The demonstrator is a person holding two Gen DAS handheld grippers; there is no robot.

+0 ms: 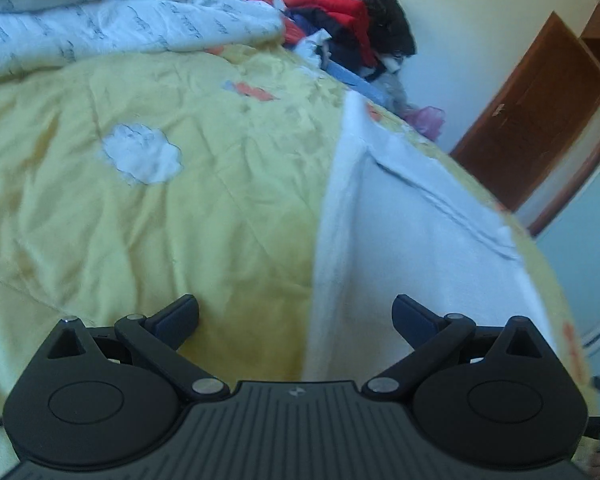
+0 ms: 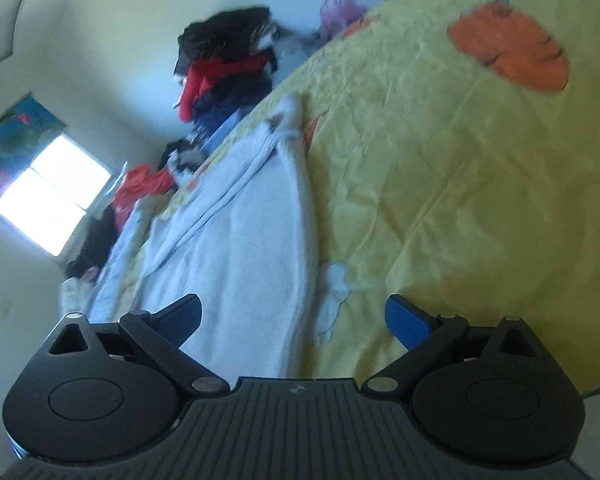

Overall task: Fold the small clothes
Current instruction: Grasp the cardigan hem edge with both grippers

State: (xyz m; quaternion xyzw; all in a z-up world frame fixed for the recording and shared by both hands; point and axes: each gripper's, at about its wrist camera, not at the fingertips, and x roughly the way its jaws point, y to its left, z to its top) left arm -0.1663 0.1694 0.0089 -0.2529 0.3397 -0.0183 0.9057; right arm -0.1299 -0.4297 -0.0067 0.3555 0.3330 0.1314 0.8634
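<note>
Both the left gripper (image 1: 296, 316) and right gripper (image 2: 294, 316) hang spread wide and empty, so the white garment (image 1: 412, 240) lies flat on the yellow quilt (image 1: 180, 220) just ahead, probably smoothed for folding.

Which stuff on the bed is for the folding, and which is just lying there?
For the folding:
white garment
left gripper, open
right gripper, open

Just lying about:
yellow quilt
pile of clothes
white printed blanket
wooden door
</note>
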